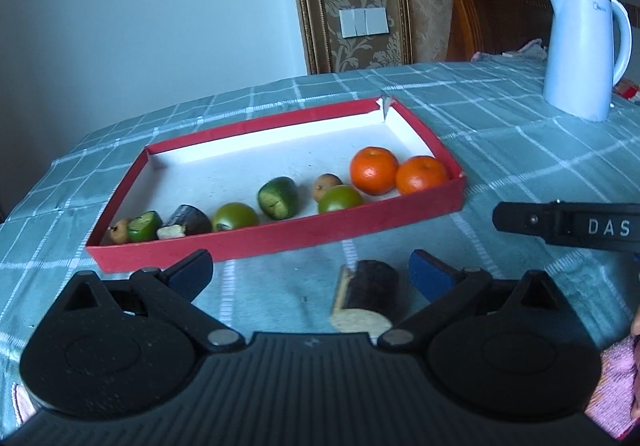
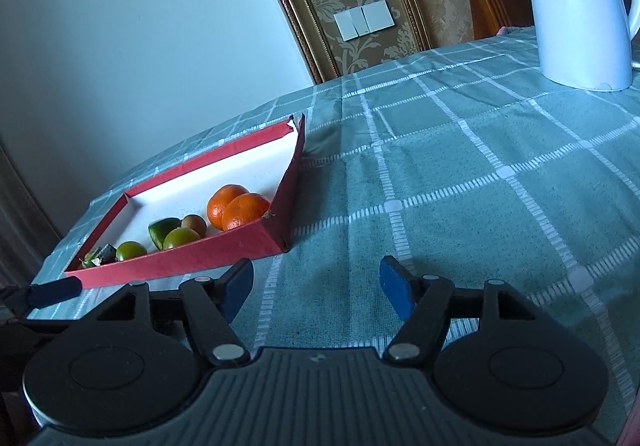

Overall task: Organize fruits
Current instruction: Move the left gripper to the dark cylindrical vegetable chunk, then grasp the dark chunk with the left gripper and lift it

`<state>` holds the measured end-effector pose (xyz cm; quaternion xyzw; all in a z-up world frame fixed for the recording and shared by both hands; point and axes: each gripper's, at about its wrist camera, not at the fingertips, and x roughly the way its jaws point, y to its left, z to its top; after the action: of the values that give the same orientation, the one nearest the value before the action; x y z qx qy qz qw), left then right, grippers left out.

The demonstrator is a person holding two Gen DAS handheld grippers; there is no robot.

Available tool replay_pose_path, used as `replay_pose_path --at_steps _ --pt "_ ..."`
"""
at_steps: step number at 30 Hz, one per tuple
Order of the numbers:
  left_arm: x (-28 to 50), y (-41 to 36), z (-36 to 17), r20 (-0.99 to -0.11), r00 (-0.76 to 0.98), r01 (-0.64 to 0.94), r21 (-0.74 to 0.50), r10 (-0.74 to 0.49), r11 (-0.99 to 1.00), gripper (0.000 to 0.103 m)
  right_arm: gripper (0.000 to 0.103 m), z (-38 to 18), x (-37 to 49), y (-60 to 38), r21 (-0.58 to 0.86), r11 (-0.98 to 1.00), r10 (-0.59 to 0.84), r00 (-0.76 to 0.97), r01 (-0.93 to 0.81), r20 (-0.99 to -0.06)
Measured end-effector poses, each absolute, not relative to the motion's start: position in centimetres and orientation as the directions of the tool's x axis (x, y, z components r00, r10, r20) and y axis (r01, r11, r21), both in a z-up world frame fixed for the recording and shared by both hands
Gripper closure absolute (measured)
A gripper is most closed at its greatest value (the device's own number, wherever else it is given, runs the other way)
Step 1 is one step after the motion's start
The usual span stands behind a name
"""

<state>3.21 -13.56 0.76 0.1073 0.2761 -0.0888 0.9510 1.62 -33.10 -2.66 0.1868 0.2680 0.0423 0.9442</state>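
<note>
My left gripper (image 1: 310, 274) gapes wide over the dark cut piece (image 1: 370, 296) on the cloth, just right of centre, long axis running near-to-far. Red tray (image 1: 280, 242) just beyond. Right gripper (image 2: 316, 288) open, empty, farther off.

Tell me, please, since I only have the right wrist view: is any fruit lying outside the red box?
Observer: Yes. One dark-skinned cut piece lies on the tablecloth, in front of the red box's near wall.
Operator: Is the left gripper holding it?
Observer: No. The left gripper is open. The piece sits between its fingers, nearer the right one, and seems untouched.
Operator: How does it lie?
Observer: On its side, with a pale cut face toward the camera.
</note>
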Motion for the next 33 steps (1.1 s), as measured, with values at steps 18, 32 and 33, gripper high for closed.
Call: replay_pose_path --at_steps 18,32,33 --pt "3.9 -13.8 -0.6 -0.616 0.778 0.239 0.112 -0.121 0.965 0.025 0.033 -2.7 1.6 -33.4 0.403 0.915 0.195 0.856 0.017 -0.479" --pt "4.6 -8.1 4.0 -0.553 0.820 0.190 0.017 -0.150 0.982 0.094 0.032 -2.7 1.6 -33.4 0.406 0.914 0.197 0.856 0.017 -0.477" --pt "4.7 -7.5 4.3 -0.548 0.822 0.188 0.004 -0.156 0.982 0.096 0.032 -2.7 1.6 -33.4 0.408 0.913 0.197 0.857 0.017 -0.477"
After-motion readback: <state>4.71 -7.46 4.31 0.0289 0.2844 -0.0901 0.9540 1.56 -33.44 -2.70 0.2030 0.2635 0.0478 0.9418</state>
